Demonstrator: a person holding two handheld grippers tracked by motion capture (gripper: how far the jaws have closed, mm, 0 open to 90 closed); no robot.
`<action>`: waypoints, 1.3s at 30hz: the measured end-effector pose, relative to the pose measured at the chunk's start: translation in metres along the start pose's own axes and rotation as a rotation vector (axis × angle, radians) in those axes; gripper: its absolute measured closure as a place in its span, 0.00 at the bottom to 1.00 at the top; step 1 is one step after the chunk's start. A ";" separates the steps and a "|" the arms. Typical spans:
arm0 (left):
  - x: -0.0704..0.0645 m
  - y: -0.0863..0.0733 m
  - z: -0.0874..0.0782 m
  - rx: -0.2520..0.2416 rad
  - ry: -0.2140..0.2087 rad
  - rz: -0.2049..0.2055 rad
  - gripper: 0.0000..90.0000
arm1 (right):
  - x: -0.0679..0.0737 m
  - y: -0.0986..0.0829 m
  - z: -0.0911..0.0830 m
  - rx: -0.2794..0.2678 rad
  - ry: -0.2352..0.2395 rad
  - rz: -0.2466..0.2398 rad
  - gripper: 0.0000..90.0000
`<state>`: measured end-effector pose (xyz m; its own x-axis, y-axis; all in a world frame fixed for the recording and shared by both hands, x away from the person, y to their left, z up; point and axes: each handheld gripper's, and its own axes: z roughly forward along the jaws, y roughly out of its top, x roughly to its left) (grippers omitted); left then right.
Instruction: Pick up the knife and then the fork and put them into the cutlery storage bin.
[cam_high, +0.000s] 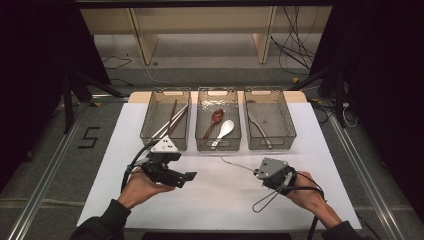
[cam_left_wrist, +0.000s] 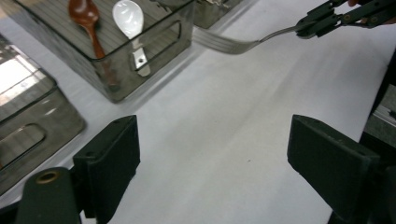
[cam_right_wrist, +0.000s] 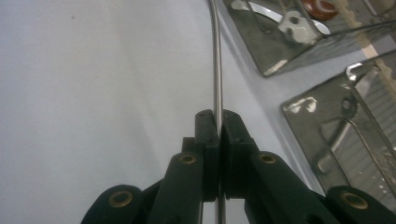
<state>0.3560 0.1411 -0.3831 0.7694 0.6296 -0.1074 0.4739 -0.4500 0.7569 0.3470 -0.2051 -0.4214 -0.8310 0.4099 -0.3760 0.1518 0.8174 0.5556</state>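
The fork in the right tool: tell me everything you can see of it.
The fork is slim, shiny metal, with a thin handle and flat tines. The right tool is shut on its handle, jaws clamped either side. In the left gripper view it lies nearly level, tines pointing toward the middle bin and close to its front wall; whether they touch the white table or the bin is unclear. In the high view it shows as a thin line.

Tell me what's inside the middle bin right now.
The middle bin holds a brown spoon and a white spoon, lying side by side. Its ribbed floor shows around them; what lies under the spoons is covered.
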 end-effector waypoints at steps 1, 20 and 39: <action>0.002 -0.002 -0.002 -0.007 0.005 -0.004 0.18 | -0.002 -0.001 0.000 0.002 -0.009 0.004 0.97; 0.017 -0.027 -0.020 -0.099 0.074 -0.073 0.17 | -0.042 -0.005 -0.012 -0.022 -0.074 0.177 0.97; 0.021 -0.038 -0.027 -0.149 0.084 -0.096 0.17 | -0.098 -0.002 -0.002 -0.039 -0.117 0.420 0.97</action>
<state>0.3422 0.1890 -0.3968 0.6822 0.7188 -0.1339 0.4699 -0.2908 0.8334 0.4273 -0.2473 -0.3844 -0.6351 0.7482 -0.1920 0.4413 0.5554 0.7049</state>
